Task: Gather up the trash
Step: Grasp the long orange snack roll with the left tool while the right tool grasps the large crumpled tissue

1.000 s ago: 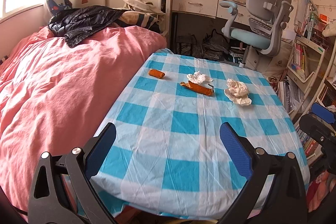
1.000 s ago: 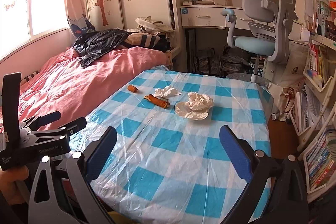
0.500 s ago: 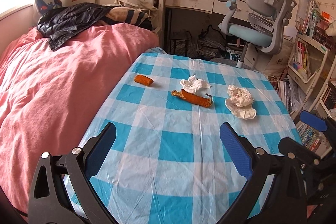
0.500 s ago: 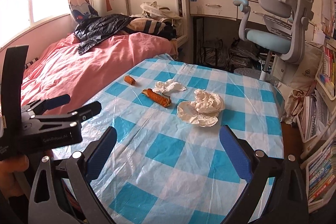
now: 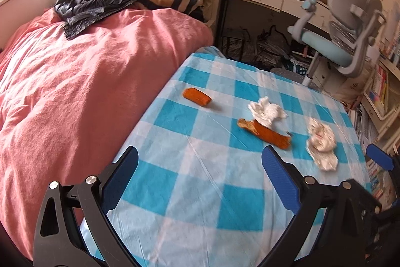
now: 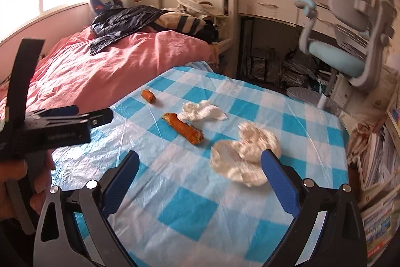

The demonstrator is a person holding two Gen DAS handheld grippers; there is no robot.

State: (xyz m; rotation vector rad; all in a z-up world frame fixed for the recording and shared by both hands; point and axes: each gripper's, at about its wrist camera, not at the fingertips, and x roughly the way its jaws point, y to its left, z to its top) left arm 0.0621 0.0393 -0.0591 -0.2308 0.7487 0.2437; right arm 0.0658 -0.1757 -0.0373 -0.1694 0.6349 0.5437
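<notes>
Both grippers wide open, empty, over table trash
Crumpled tissue (image 6: 246, 154) at one o'clock of right gripper (image 6: 200, 180): probably light, soft; pinch its bunched top.

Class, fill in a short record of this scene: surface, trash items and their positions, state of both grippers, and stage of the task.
Surface: table with blue-and-white checked cloth, beside a pink bed
Trash 1: small orange piece, alone, nearest the bed
Trash 2: long orange piece, its far side under or against the small white tissue
Trash 3: large crumpled tissue, nearest the right gripper
Left gripper: open, empty
Right gripper: open, empty
Stage: nothing picked up yet; all four items lie on the cloth
</notes>
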